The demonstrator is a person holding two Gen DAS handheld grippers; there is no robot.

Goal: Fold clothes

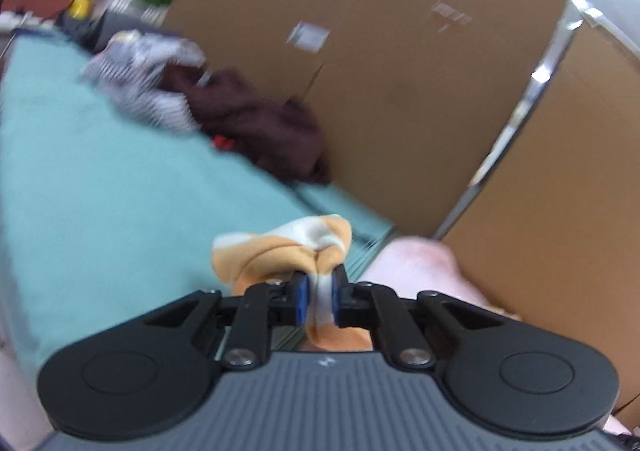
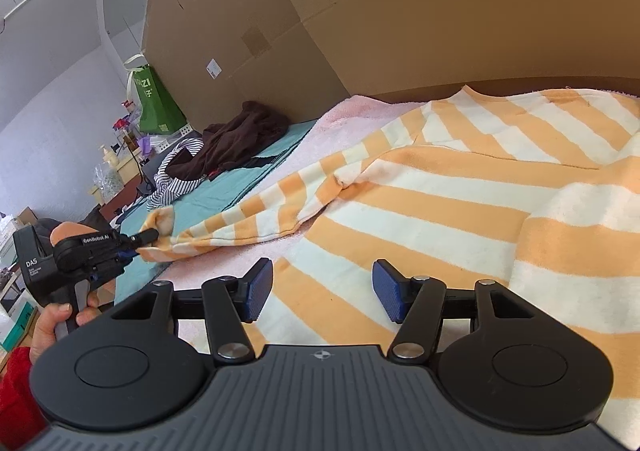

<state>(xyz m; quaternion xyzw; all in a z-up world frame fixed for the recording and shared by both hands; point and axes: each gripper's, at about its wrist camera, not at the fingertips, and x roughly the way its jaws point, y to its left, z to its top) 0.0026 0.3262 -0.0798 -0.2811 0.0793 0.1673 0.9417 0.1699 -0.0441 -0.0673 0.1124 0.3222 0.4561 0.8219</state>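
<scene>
An orange-and-white striped top (image 2: 460,187) lies spread over a pink towel (image 2: 344,115). One sleeve (image 2: 256,215) stretches out to the left, and its cuff (image 1: 288,247) is pinched in my left gripper (image 1: 320,295), which is shut on it. The left gripper (image 2: 154,237) also shows in the right wrist view, held by a hand (image 2: 52,319). My right gripper (image 2: 322,291) hovers open just above the lower body of the top, nothing between its blue pads (image 2: 258,287).
A dark brown garment (image 2: 236,139) and a black-and-white striped one (image 2: 176,171) lie heaped on the teal cover (image 1: 100,179) farther along. Big cardboard boxes (image 1: 400,71) wall off the far side. A green bag (image 2: 154,103) and clutter stand beyond.
</scene>
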